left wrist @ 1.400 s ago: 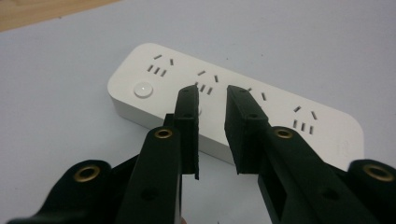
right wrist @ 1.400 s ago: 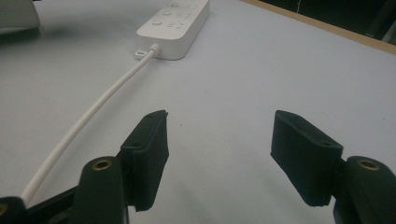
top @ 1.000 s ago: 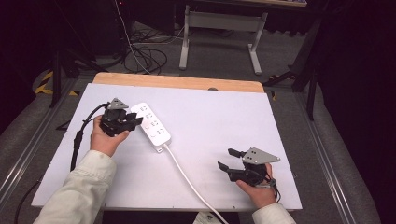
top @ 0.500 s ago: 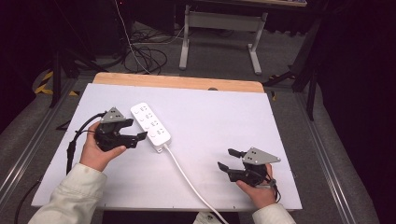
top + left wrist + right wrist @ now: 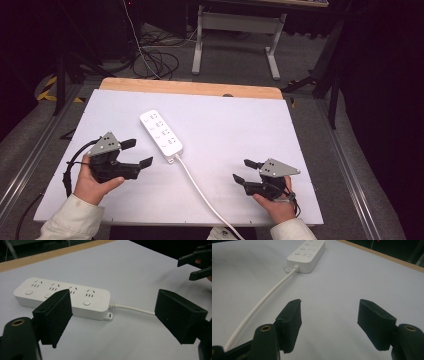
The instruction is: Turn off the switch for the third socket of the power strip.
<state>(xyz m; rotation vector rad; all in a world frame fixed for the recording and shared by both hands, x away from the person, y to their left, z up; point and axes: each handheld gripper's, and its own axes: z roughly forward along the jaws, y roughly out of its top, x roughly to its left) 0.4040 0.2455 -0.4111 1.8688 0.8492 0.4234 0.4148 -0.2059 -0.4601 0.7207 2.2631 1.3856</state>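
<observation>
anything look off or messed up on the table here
Nothing stands out. The white power strip lies flat and intact at a slant on the white table, sockets empty, its cord running off the near edge. Both the left gripper and right gripper are open, touching nothing.

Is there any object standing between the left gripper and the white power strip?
Nothing visible does. The left gripper is open beside the power strip, with bare white table between them; its cord runs off toward the near edge.
</observation>
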